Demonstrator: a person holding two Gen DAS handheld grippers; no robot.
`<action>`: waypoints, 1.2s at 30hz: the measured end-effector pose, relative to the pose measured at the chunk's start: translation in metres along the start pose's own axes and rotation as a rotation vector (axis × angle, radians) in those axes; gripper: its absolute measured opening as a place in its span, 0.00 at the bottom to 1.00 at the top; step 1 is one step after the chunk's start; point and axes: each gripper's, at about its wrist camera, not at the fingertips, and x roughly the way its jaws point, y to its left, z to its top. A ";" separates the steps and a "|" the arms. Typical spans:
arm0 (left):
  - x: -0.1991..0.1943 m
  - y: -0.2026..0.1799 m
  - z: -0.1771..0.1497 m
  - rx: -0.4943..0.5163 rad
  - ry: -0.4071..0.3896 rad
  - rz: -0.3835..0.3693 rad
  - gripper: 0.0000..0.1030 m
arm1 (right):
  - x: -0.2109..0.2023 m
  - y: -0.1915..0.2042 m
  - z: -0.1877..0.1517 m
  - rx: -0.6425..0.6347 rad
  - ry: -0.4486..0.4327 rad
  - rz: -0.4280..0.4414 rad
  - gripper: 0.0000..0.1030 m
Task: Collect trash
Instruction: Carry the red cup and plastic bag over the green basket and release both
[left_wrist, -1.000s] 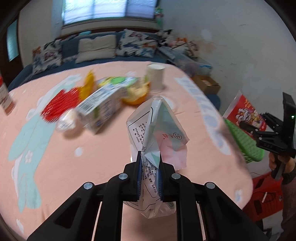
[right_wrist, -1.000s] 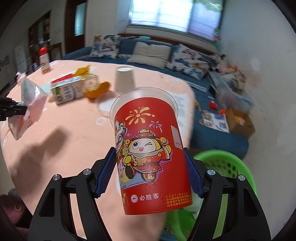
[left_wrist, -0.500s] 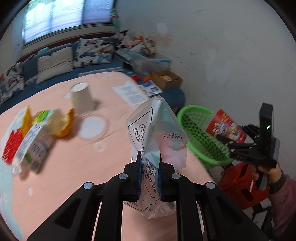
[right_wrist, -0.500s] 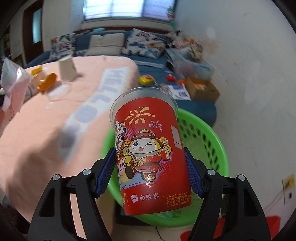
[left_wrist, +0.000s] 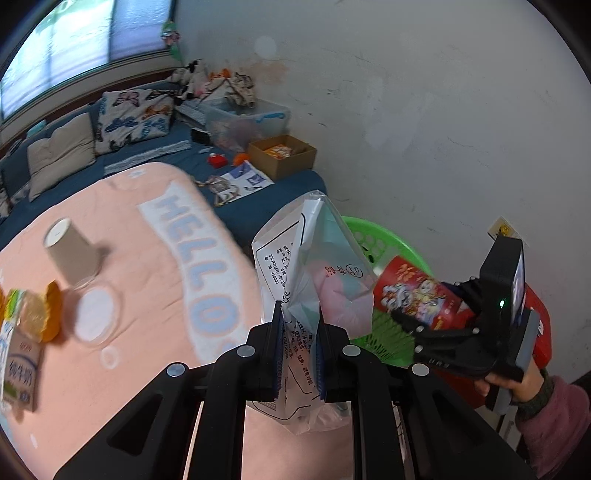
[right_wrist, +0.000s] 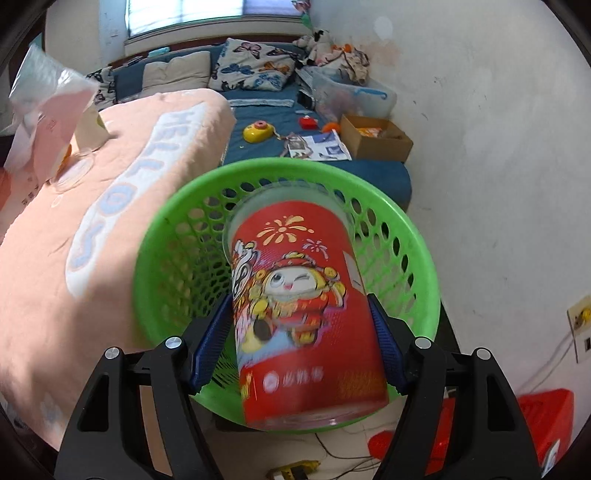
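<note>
My left gripper (left_wrist: 298, 332) is shut on a crumpled clear plastic bag (left_wrist: 314, 258) with printed text, holding it upright over the right edge of the pink table (left_wrist: 147, 350). The bag (right_wrist: 48, 107) also shows at the far left of the right wrist view. My right gripper (right_wrist: 301, 339) is shut on a red cartoon-printed cup (right_wrist: 295, 295), tilted down over the mouth of a green mesh basket (right_wrist: 166, 236). In the left wrist view, the cup (left_wrist: 417, 295) and right gripper (left_wrist: 432, 306) hang above the basket (left_wrist: 376, 236), held by a hand in a pink sleeve.
On the table lie an upturned paper cup (left_wrist: 72, 254), a clear lid (left_wrist: 94, 319), orange peel (left_wrist: 51, 314) and a milk carton (left_wrist: 16, 365). A blue sofa with cushions, a cardboard box (left_wrist: 282, 155) and toys lie behind. A red stool (right_wrist: 546, 417) stands by the white wall.
Both grippers swung right, away from the table's middle toward the basket. The red cup went from over the table to low over the basket's mouth. Both grips stayed the same.
</note>
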 end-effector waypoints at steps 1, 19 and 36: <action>0.003 -0.003 0.002 0.004 0.001 -0.003 0.13 | 0.000 -0.001 -0.001 0.004 0.000 0.001 0.69; 0.074 -0.049 0.022 0.011 0.041 -0.069 0.16 | -0.027 -0.011 -0.015 0.004 -0.038 -0.018 0.73; 0.094 -0.068 0.013 0.026 0.066 -0.089 0.55 | -0.057 -0.027 -0.025 0.035 -0.086 -0.043 0.75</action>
